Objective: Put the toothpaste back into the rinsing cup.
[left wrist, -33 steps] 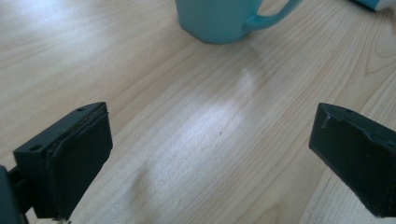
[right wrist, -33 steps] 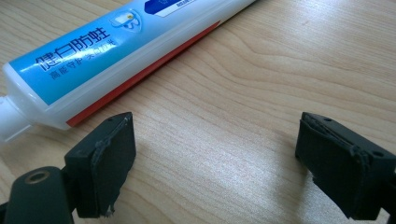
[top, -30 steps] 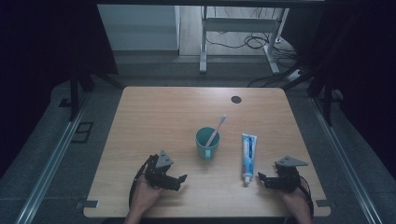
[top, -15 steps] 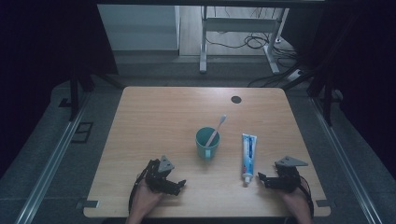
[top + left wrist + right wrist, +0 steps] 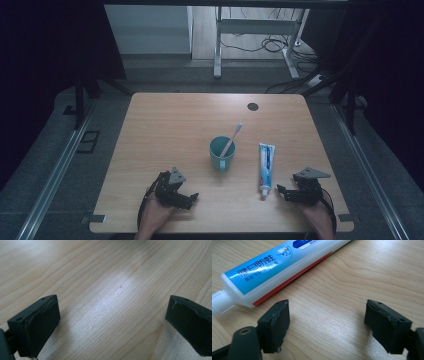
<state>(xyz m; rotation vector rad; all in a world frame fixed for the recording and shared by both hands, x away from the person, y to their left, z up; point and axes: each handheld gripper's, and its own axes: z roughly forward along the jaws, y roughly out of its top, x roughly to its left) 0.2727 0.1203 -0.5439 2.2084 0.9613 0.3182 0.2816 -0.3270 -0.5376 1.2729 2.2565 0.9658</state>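
Note:
A teal cup (image 5: 222, 153) stands mid-table with a toothbrush (image 5: 232, 137) leaning inside it, bristles up. To its right lies a white and blue toothpaste tube (image 5: 265, 168) (image 5: 279, 263), cap toward the near edge. My right gripper (image 5: 283, 192) (image 5: 325, 325) rests on the table just right of the tube's cap, open, nothing between its jaws. My left gripper (image 5: 190, 200) (image 5: 112, 322) sits low near the front left of the table (image 5: 175, 125), open over bare wood.
A small dark round grommet (image 5: 253, 106) sits near the table's far edge. Metal desk legs and cables (image 5: 260, 45) lie on the floor beyond the table. Dark curtains flank both sides.
The left gripper has settled slightly lower and toward the near edge. The right gripper, cup and tube have not moved.

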